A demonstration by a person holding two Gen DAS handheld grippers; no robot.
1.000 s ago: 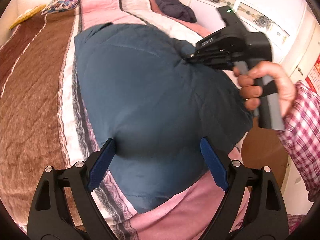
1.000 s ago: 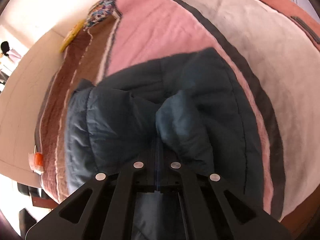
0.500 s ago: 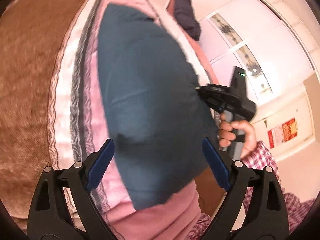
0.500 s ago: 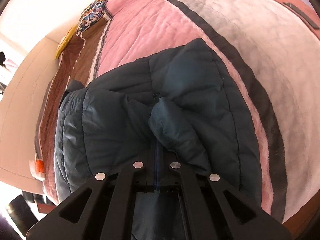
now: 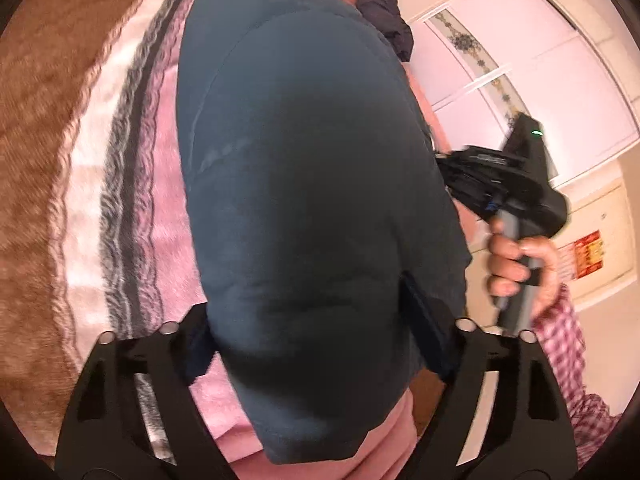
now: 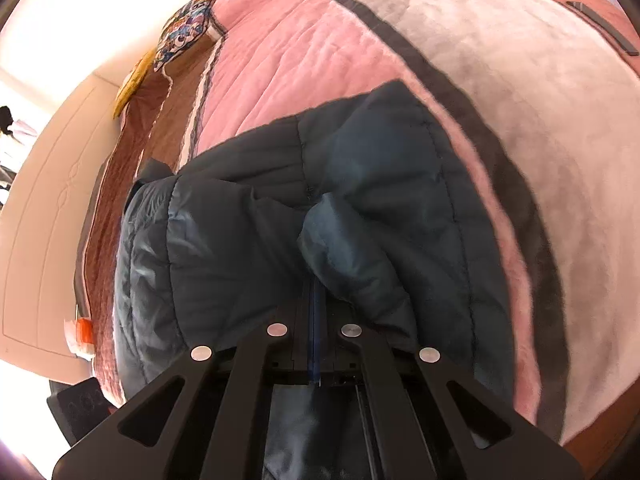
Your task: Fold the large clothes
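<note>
A dark blue padded jacket (image 5: 312, 184) lies folded on the striped blanket (image 5: 120, 184) of a bed. My left gripper (image 5: 316, 332) is open, its blue-padded fingers straddling the near end of the jacket, which bulges between them. My right gripper (image 6: 316, 292) is shut on a pinched fold of the jacket (image 6: 248, 248) at its right edge. It also shows in the left wrist view (image 5: 440, 156), held in a hand (image 5: 516, 264).
A dark bundle of clothing (image 5: 384, 4) lies at the far end of the bed. A patterned pillow (image 6: 184, 36) lies at the head. White cupboard doors (image 5: 552, 80) stand beyond the bed. The bed's edge is just below the jacket.
My left gripper has moved forward onto the jacket, so the cloth now bulges between its fingers. My right gripper keeps its hold and has barely shifted.
</note>
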